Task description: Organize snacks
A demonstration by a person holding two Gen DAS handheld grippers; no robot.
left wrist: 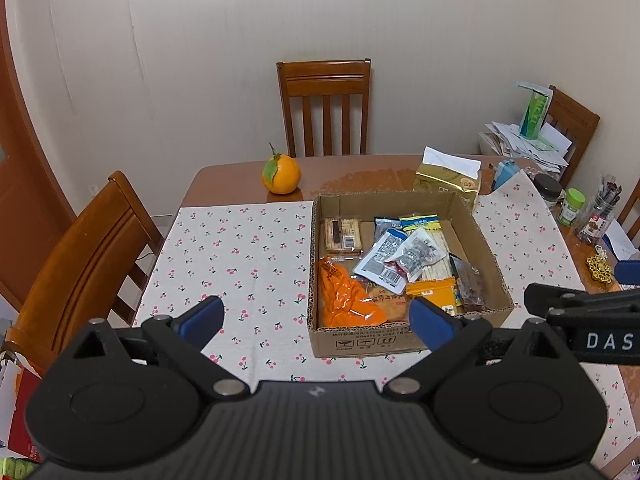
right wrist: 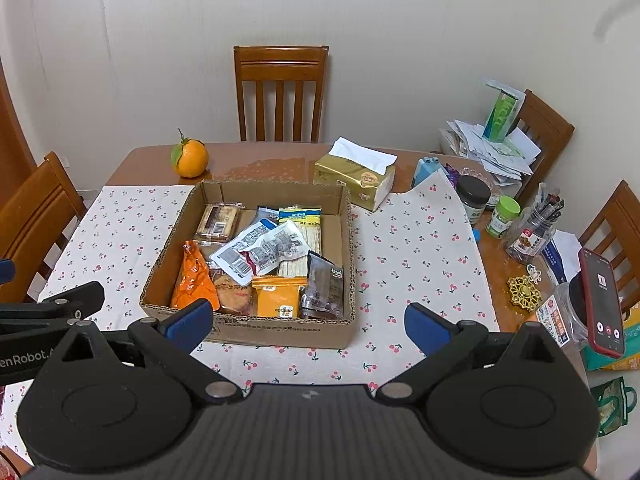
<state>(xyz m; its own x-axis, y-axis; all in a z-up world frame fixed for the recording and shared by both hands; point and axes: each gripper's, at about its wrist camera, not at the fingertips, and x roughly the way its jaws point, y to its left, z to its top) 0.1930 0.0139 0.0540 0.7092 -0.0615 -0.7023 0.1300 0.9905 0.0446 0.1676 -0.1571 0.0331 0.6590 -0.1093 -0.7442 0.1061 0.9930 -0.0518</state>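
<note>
A shallow cardboard box (left wrist: pixel 360 342) (right wrist: pixel 280 332) sits on the cherry-print cloth and holds several snack packets: an orange bag (left wrist: pixel 344 300) (right wrist: pixel 194 276), a biscuit pack (left wrist: pixel 342 234) (right wrist: pixel 218 220), a white-grey pouch (left wrist: pixel 400 260) (right wrist: pixel 260 250), a yellow packet (left wrist: pixel 432 294) (right wrist: pixel 278 296) and a dark packet (right wrist: pixel 324 288). My left gripper (left wrist: pixel 318 320) is open and empty, above the cloth at the box's near left corner. My right gripper (right wrist: pixel 308 324) is open and empty, above the box's near edge.
An orange fruit (left wrist: pixel 281 174) (right wrist: pixel 191 158) and a tissue pack (left wrist: pixel 450 176) (right wrist: pixel 356 178) stand behind the box. Jars, a pen holder and papers (right wrist: pixel 516 216) crowd the right side. A phone (right wrist: pixel 602 304) leans on a jar. Wooden chairs (left wrist: pixel 324 108) surround the table.
</note>
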